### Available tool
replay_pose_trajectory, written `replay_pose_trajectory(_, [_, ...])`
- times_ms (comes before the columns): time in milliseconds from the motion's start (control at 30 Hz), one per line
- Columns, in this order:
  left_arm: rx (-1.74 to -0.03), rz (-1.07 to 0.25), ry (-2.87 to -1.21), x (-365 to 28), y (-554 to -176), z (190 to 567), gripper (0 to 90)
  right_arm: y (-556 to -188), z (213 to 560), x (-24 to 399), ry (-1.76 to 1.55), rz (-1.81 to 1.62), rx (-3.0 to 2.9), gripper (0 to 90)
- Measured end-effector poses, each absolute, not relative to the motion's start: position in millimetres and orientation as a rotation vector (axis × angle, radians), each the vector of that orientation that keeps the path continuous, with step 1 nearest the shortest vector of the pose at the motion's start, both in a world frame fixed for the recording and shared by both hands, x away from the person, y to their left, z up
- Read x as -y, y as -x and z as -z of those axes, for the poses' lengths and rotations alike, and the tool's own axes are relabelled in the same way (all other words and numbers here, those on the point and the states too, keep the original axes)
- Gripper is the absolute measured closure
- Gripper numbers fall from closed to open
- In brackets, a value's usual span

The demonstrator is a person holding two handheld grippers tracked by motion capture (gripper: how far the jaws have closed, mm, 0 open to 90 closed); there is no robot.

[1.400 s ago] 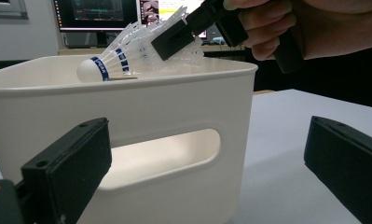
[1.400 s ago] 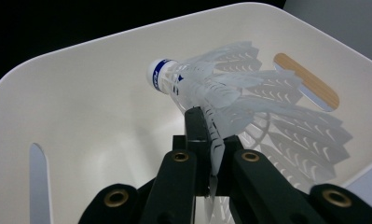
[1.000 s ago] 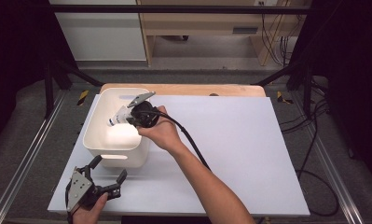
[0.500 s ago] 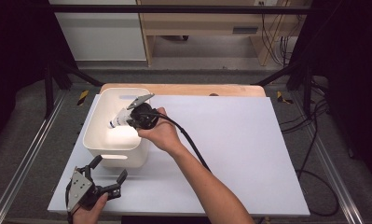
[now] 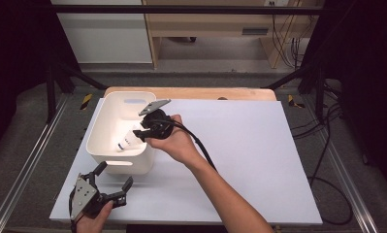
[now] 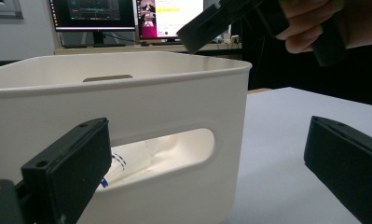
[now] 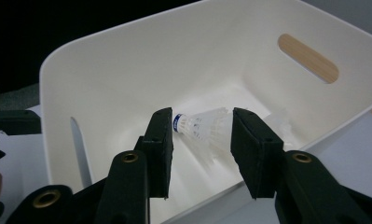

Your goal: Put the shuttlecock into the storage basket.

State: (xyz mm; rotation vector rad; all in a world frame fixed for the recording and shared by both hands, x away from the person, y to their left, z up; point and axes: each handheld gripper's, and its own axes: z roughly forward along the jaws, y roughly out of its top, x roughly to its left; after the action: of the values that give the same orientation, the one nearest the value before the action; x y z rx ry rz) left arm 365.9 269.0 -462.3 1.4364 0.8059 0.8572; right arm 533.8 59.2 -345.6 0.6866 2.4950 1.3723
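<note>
right gripper (image 5: 141, 132): jaws just opening over tub (image 5: 100, 127) | white table (image 5: 259, 145) | dark room

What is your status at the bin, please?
Right gripper jaws just opening above bin. Shuttlecock dropped inside. Left gripper open, idle. Nothing in the way.

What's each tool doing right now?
Left tool: open, empty, on the table.
Right tool: jaws just opened over the white plastic bin; white feathered shuttlecock released.

Looks like a lab: black metal frame (image 5: 60, 73) around the white tabletop (image 5: 259, 160), glowing computer monitors (image 6: 127, 16) upper left, loose black cables (image 5: 327, 145) at right.
</note>
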Motion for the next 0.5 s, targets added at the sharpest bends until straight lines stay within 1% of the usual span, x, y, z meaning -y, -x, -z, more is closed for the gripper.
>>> replay_pose_trajectory(167, [-0.804, -0.859, -1.44, -268, -366, 462, 0.8, -524, 337, -48, -0.688, -1.399, -2.471, 55.8])
replay_pose_trajectory(500, [-0.804, -0.862, -1.443, -268, -366, 462, 0.8, -516, 329, -38, -0.675, -1.426, -2.444, 53.8])
